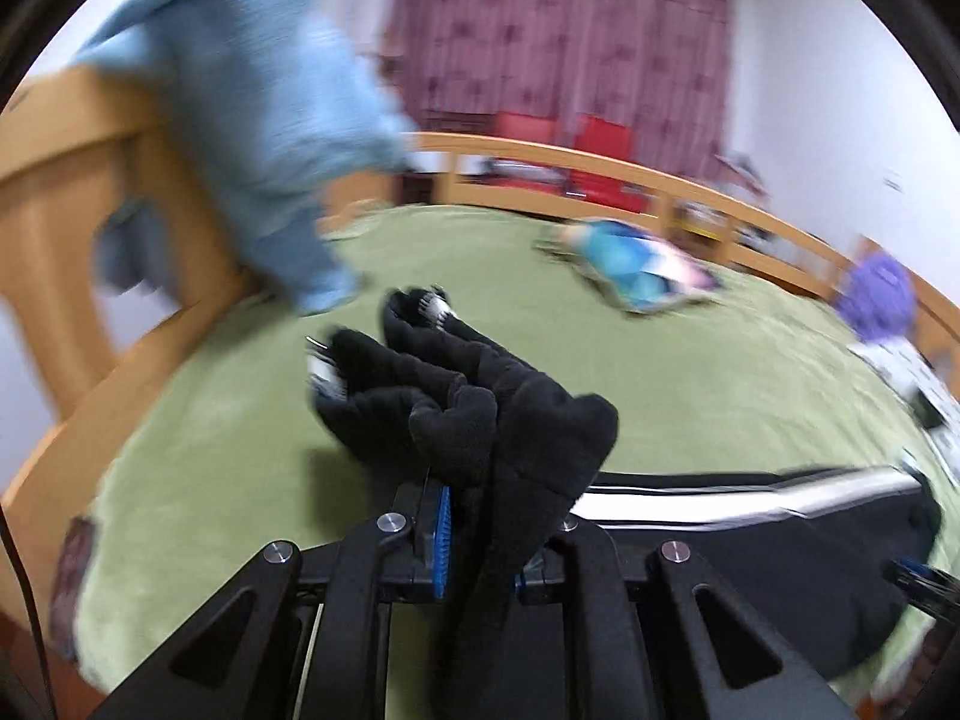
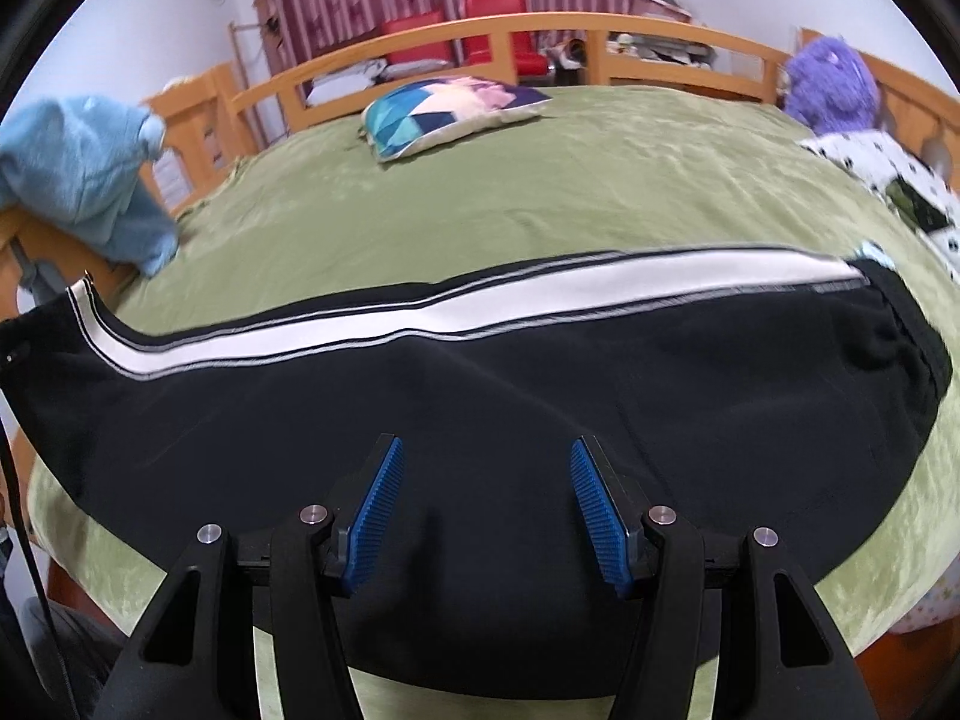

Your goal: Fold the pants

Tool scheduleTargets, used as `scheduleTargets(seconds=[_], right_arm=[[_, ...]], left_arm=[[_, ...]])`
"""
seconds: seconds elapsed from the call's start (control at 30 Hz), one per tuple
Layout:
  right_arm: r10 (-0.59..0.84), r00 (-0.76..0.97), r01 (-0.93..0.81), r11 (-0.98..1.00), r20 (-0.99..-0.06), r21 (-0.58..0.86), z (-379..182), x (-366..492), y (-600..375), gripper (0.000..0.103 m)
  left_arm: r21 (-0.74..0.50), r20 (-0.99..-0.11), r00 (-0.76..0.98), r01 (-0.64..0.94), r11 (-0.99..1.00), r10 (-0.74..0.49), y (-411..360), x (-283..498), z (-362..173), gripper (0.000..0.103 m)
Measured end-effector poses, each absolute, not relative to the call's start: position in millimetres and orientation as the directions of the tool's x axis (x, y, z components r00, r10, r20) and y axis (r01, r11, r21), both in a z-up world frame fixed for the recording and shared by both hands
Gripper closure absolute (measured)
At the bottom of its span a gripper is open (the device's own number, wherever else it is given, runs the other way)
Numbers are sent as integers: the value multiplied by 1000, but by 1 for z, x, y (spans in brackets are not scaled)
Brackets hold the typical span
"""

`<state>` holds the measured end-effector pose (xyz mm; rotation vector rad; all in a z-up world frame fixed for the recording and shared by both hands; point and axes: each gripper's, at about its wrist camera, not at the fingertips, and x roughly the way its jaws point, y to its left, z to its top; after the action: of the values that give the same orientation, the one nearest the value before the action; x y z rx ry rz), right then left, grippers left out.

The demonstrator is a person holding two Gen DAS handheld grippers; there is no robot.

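Black pants [image 2: 480,384] with a white side stripe [image 2: 540,294] lie lengthwise across the green bedspread [image 2: 540,198]. In the left wrist view my left gripper [image 1: 480,528] is shut on a bunched end of the pants [image 1: 456,396], which stands lifted above the bed; the rest of the garment trails off to the right [image 1: 780,564]. In the right wrist view my right gripper [image 2: 483,510] hangs open just over the black cloth near its front edge, blue pads [image 2: 375,516] apart with nothing pinched between them.
A light blue garment [image 2: 96,180] is draped over the wooden bed rail [image 2: 420,42] at left. A patterned pillow [image 2: 450,105] lies at the far side, a purple plush toy [image 2: 831,84] and a spotted white cloth [image 2: 870,171] at right. Red chairs [image 2: 498,18] stand behind.
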<state>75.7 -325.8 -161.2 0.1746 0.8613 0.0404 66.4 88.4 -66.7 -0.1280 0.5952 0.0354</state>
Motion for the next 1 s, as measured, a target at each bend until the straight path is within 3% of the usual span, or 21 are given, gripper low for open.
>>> scheduleTargets(seconds=[0.17,0.37,0.57,0.67,0.7,0.73,0.77,0.9,1.0], right_arm=[[88,652,113,971,-753,211,-174,58,-375,46],[101,667,195,933,-738,303,-181,32,-432,46],[123,643,210,921,-756,328,-196,30,-444,46],[160,630,175,924,-760,340,-202,32,-433,46],[171,626,157,928,-761,338,-203,33,-428,46],[178,626,135,934,-759,331,-203,36,-420,46],[180,630,121,938,-756,324,-203,38,-414,46],[186,628,65,955,-755,290,-194,55,-375,46],[315,564,-24,930,-763,367,-189,69,-340,46]], left_arm=[[-107,-579,802,104,989,-147,-14,76,-63,90],[-157,-635,707,277,948,-312,-137,74,-103,90],[-147,-753,578,318,937,-314,-193,65,-161,90],[-119,-798,524,347,930,-298,-190,62,-168,78],[-130,-800,516,349,928,-306,-183,58,-166,65],[-144,-799,513,344,928,-314,-178,56,-164,45],[-178,-791,512,331,927,-335,-166,52,-160,36],[-227,-767,529,307,924,-363,-128,42,-149,32],[-217,-757,564,256,942,-328,-98,38,-141,32]])
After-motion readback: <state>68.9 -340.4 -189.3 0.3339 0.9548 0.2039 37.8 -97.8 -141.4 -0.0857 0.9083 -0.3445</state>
